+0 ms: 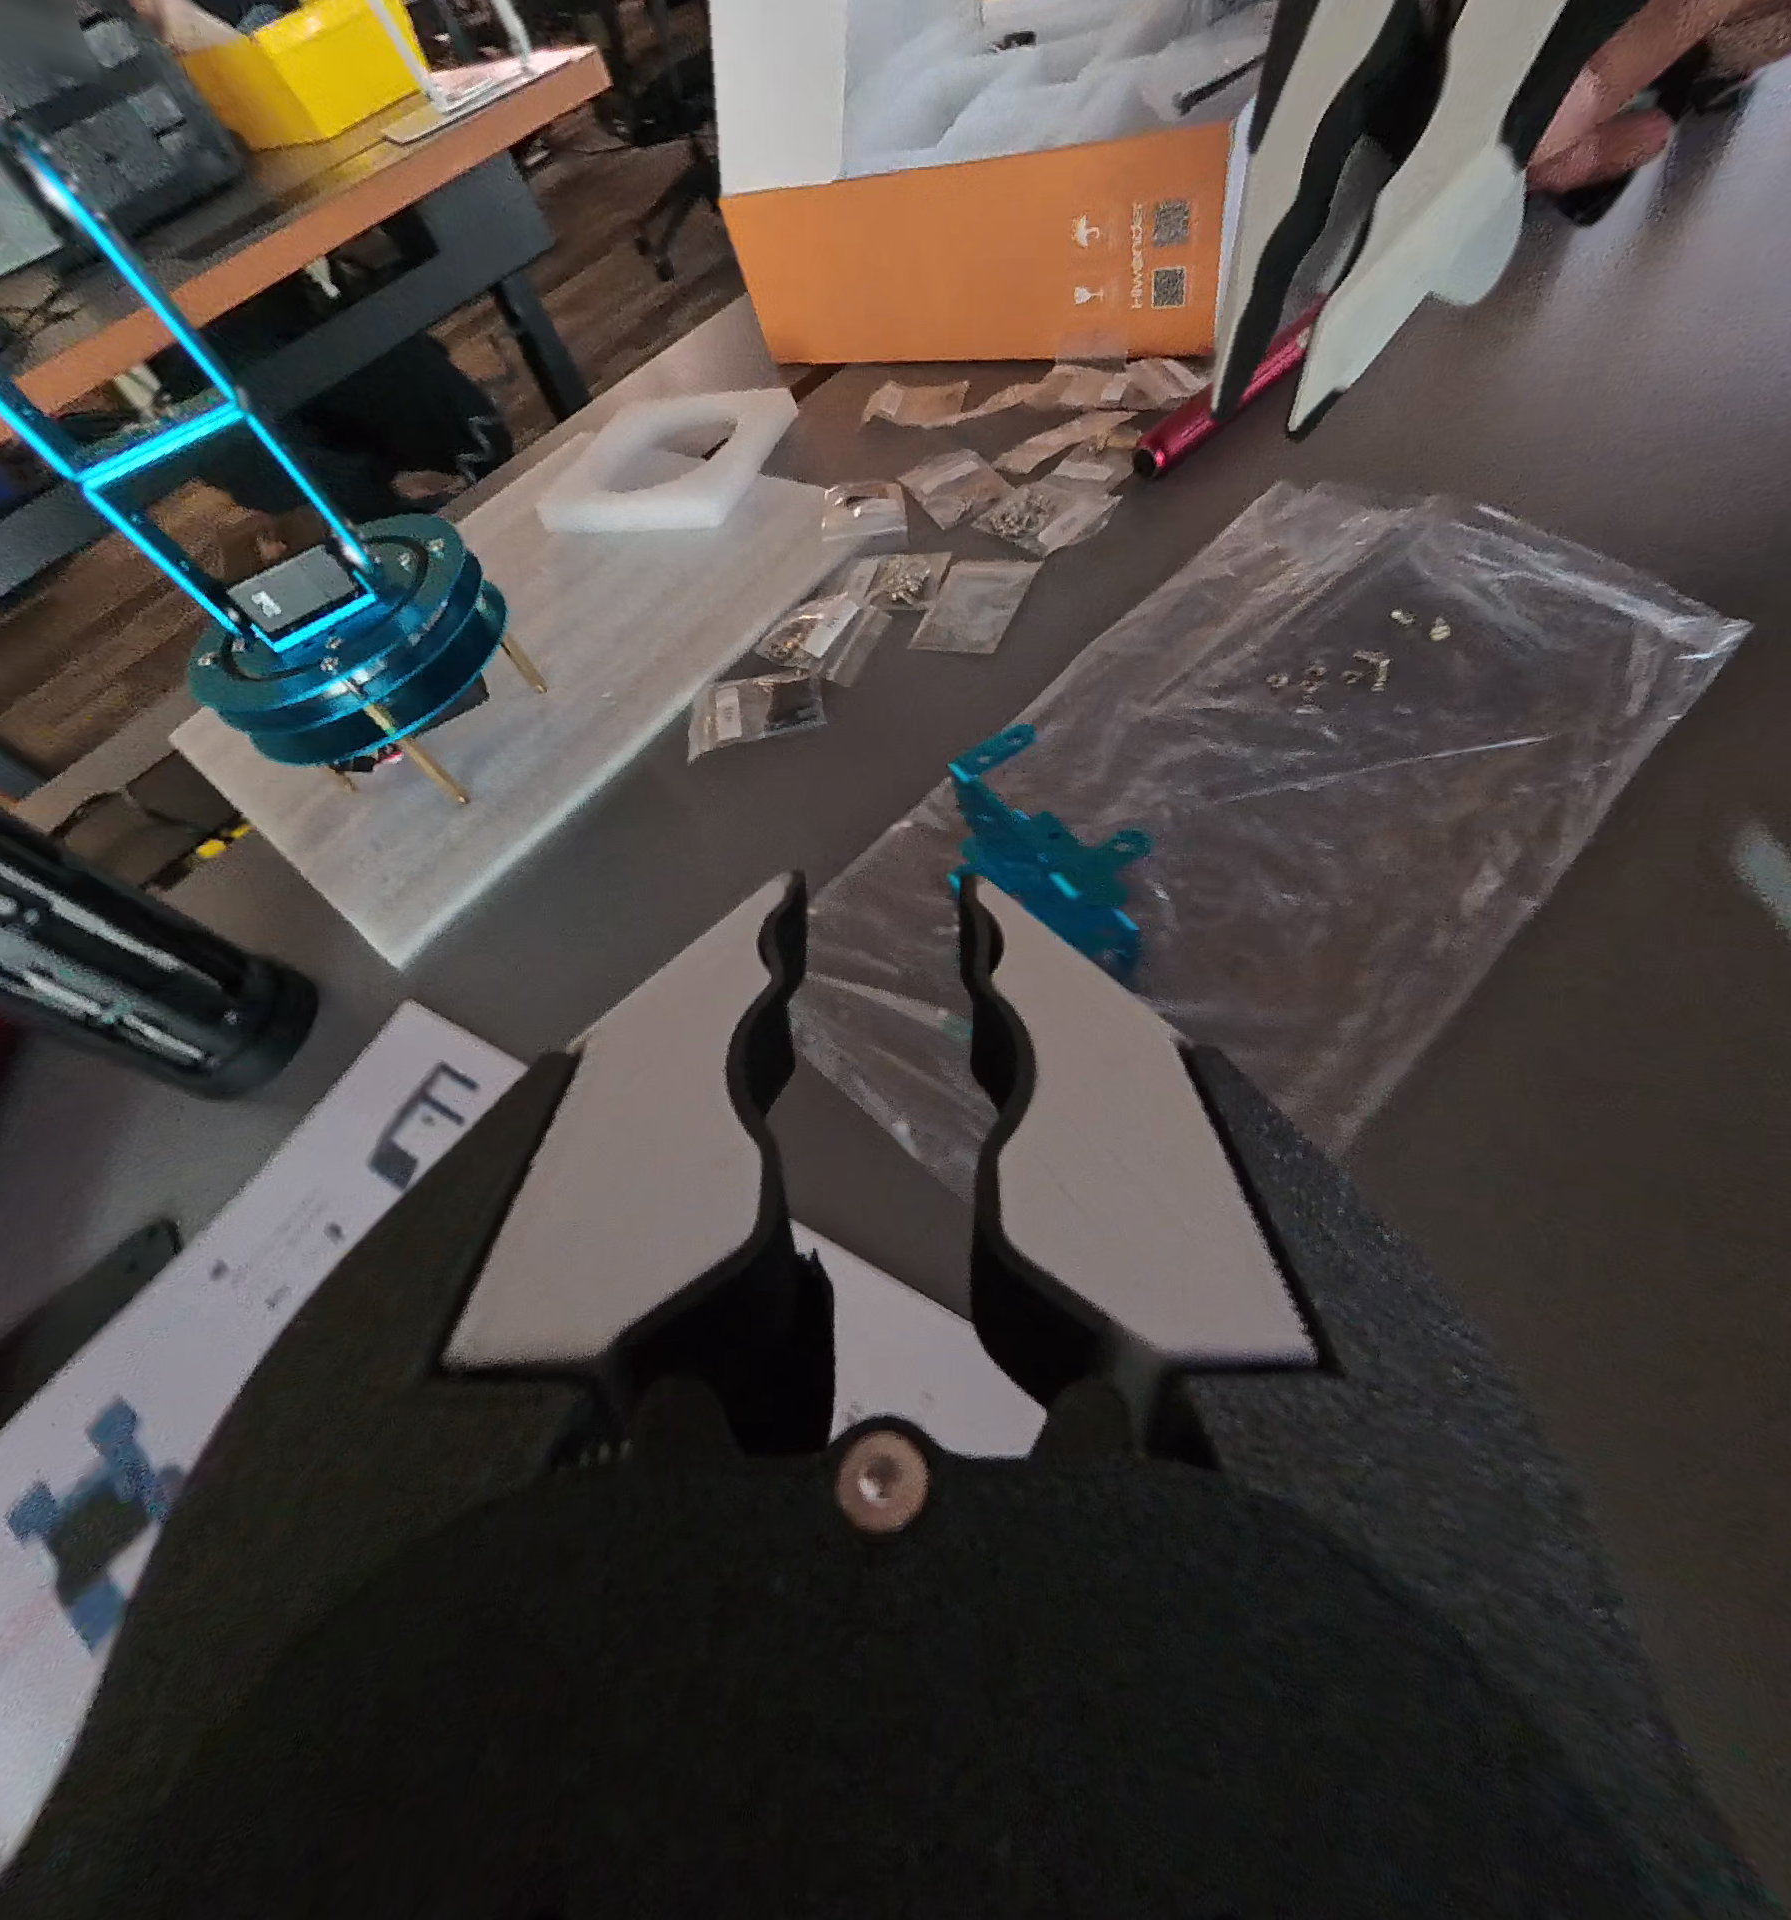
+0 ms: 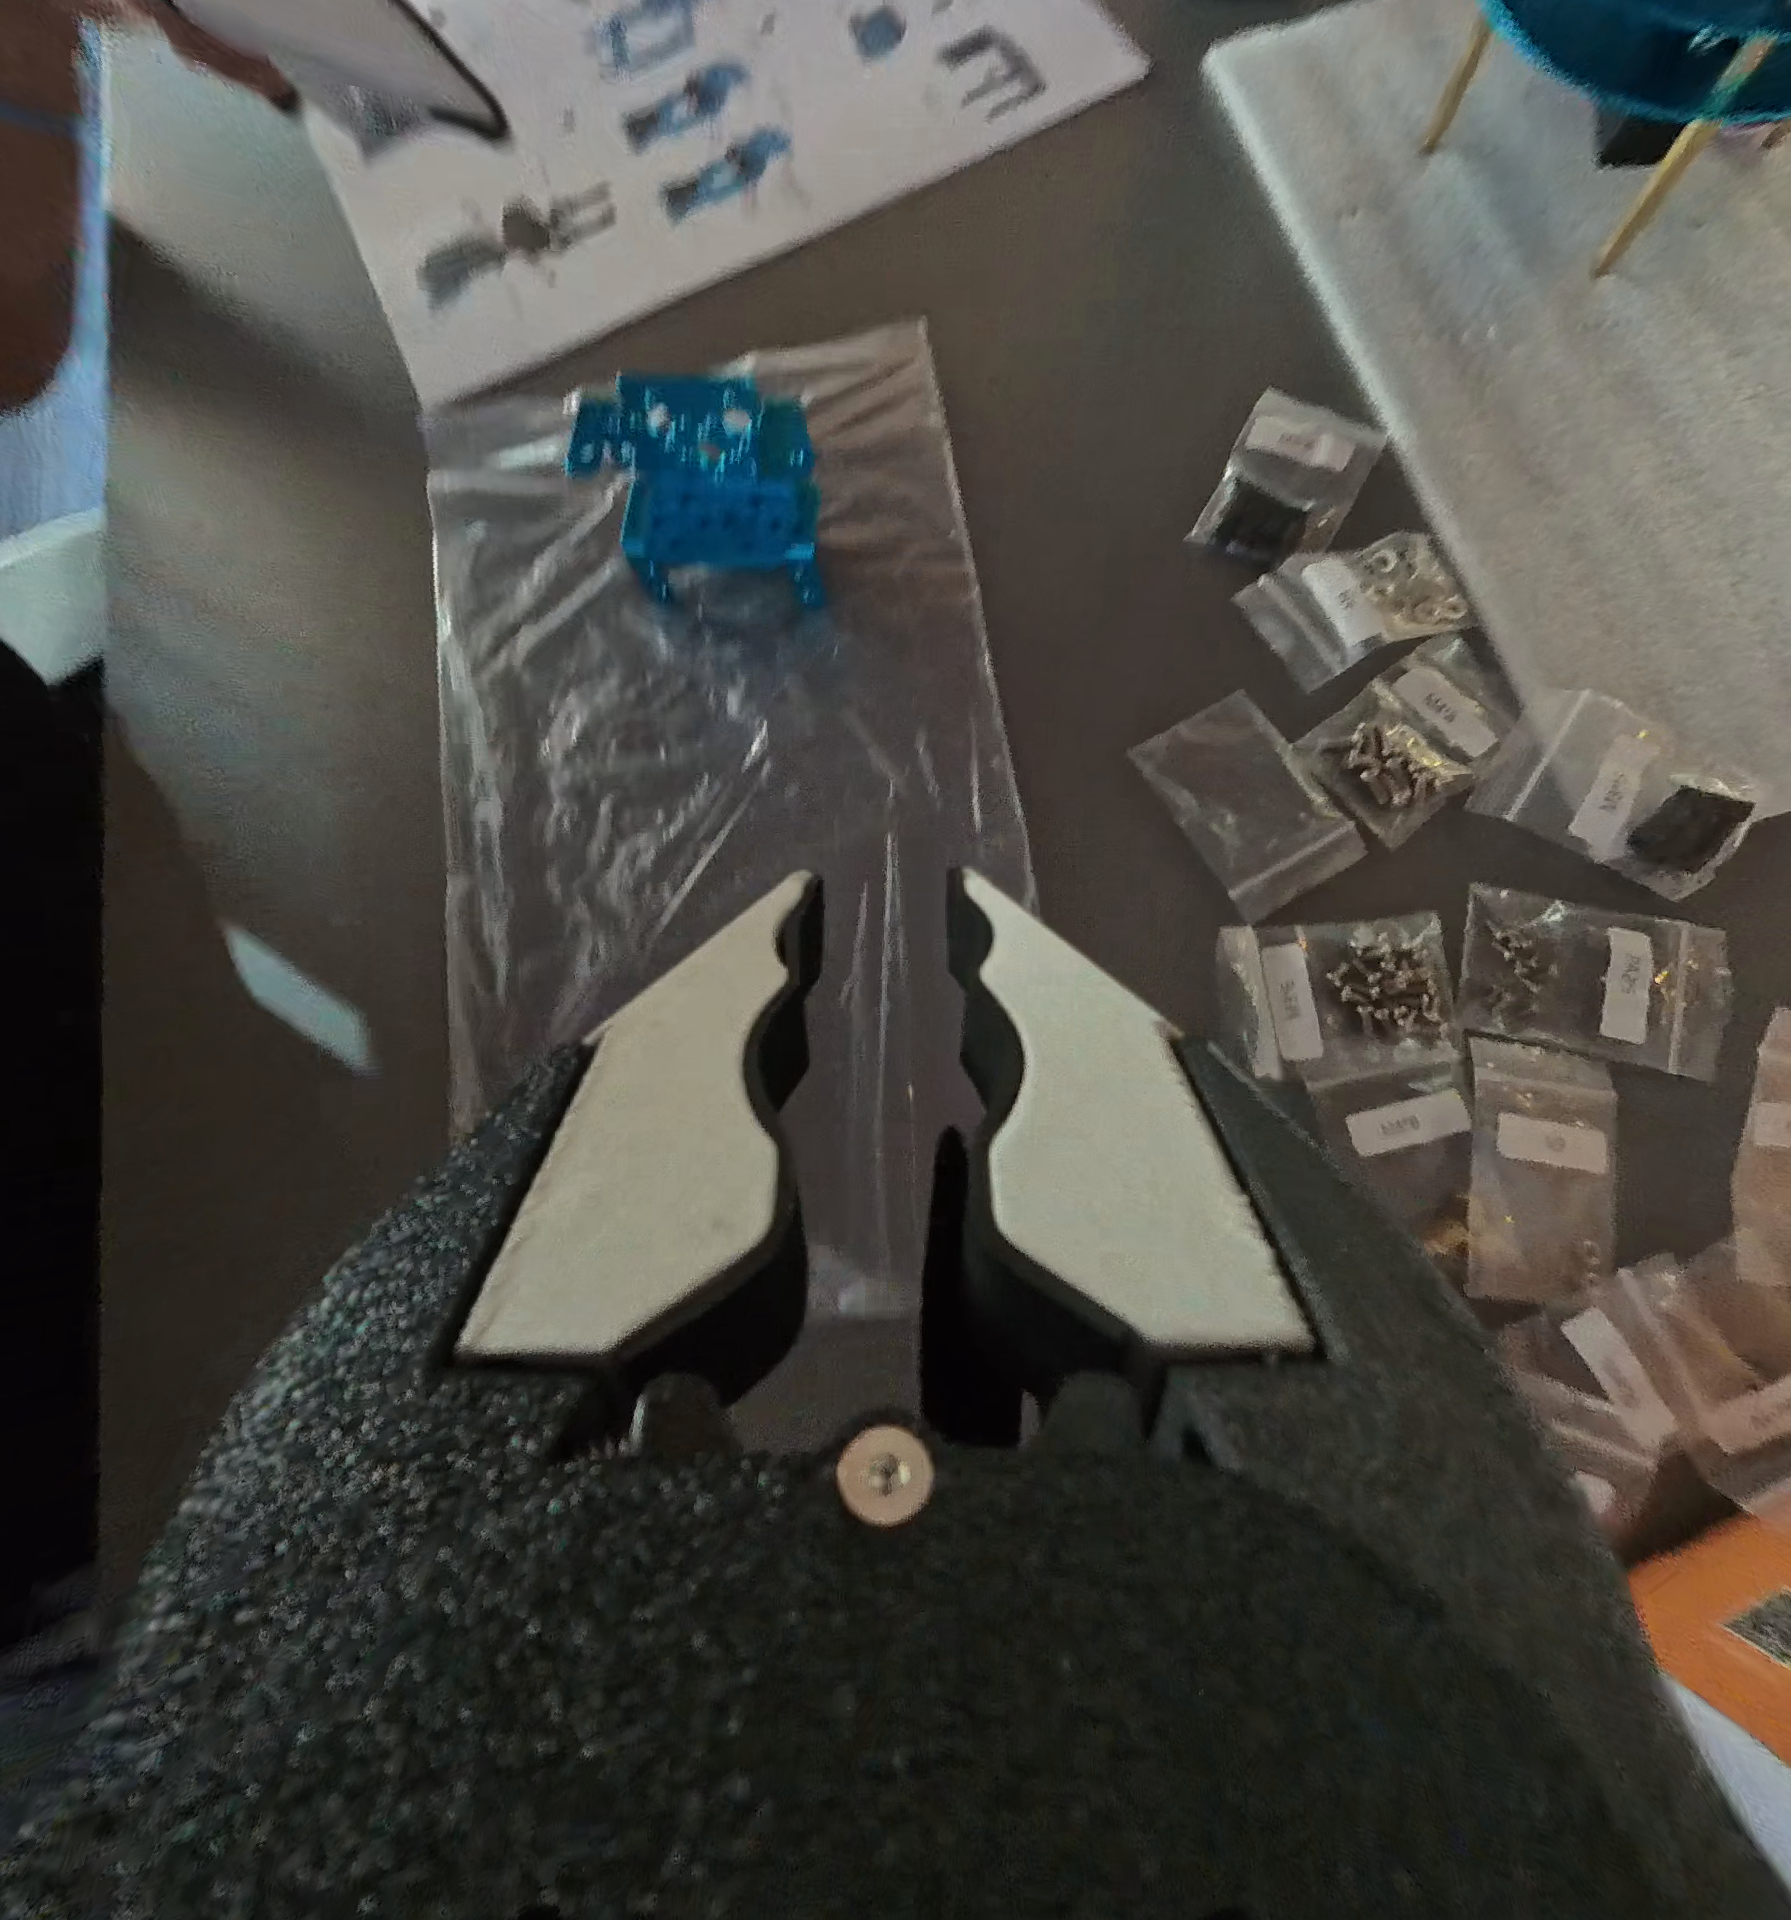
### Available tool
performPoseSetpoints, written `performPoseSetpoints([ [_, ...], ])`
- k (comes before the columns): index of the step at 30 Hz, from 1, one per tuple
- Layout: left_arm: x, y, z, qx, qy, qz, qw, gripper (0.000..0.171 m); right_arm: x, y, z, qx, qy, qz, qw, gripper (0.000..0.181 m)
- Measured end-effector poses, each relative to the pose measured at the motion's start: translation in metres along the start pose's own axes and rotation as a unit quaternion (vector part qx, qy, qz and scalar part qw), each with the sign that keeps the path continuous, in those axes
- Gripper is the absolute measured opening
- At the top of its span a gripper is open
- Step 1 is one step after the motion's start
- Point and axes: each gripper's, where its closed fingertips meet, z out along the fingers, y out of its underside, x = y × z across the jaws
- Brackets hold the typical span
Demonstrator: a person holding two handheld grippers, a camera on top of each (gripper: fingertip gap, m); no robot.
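Observation:
My left gripper (image 1: 878, 894) is open and empty, just above the near end of a clear plastic bag (image 1: 1338, 790). Blue metal brackets (image 1: 1052, 852) lie on the bag right beside its right fingertip. My right gripper (image 2: 886, 888) is open and empty, hovering over the same bag (image 2: 704, 748); the blue brackets (image 2: 709, 488) lie farther ahead of it. The right gripper also shows in the left wrist view (image 1: 1265, 405), at top right, above a red tube (image 1: 1223, 410). Tiny loose screws (image 1: 1338, 665) lie on the bag.
A blue round base with brass legs and blue struts (image 1: 351, 644) stands on a white foam slab (image 1: 579, 665). Several small screw bags (image 1: 870, 613) (image 2: 1442, 831) lie beside it. An orange box (image 1: 984, 249), a printed sheet (image 2: 725, 156) and a black cylinder (image 1: 91, 956) surround the area. The left gripper's tips are roughly 20 centimeters from the right gripper's.

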Motion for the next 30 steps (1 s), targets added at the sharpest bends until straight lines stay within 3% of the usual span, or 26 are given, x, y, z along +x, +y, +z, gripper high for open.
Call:
performPoseSetpoints([
  [3,0.031,0.003,-0.023,0.009,-0.017,-0.026,0.999,0.029,-0.011,0.028,-0.002,-0.067,-0.025,-0.052,0.996,0.015],
  [7,0.08,0.014,-0.05,0.024,-0.027,-0.036,0.999,0.029,-0.032,0.051,0.007,-0.098,-0.059,-0.067,0.991,0.013],
  [14,0.138,0.025,-0.081,0.036,-0.041,0.005,0.998,0.029,-0.044,0.077,0.011,-0.153,-0.046,-0.09,0.983,0.013],
  [20,0.151,0.027,-0.094,0.053,-0.044,0.002,0.998,0.029,-0.056,0.086,0.013,-0.186,-0.018,-0.105,0.977,0.012],
  [30,0.139,0.034,-0.086,0.049,-0.043,0.002,0.998,0.029,-0.053,0.086,0.021,-0.275,-0.022,-0.155,0.949,0.011],
])
